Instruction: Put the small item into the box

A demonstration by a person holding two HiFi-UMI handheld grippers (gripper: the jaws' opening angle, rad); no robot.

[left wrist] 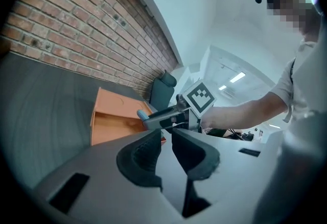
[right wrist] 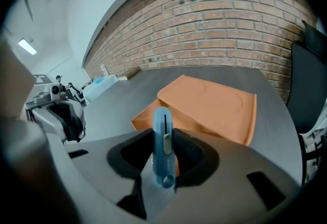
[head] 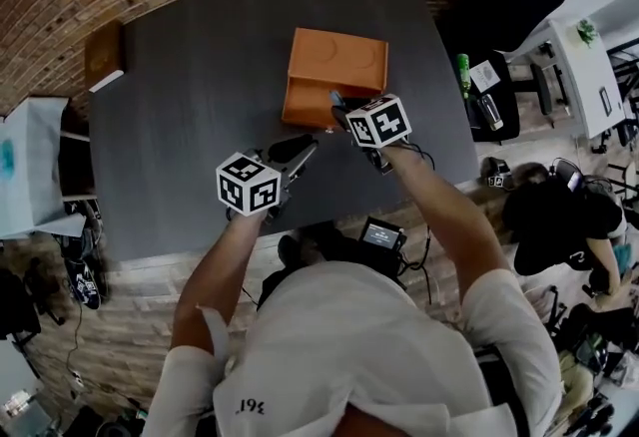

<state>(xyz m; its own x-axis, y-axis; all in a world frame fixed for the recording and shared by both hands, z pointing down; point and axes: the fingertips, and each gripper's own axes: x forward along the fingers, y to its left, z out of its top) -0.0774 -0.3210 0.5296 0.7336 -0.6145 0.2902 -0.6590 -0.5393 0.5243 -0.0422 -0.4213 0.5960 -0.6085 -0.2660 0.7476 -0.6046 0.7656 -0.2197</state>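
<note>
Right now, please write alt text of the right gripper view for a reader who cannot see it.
The jaws of the right gripper are closed on a slim light-blue item. Just beyond it, an open orange box sits on a dark grey table, with a brick wall behind.

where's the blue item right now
The blue item is gripped in the right claw, seen dead centre in the right gripper view. In the head view that claw is at the near edge of the orange box, mid-table.
</note>
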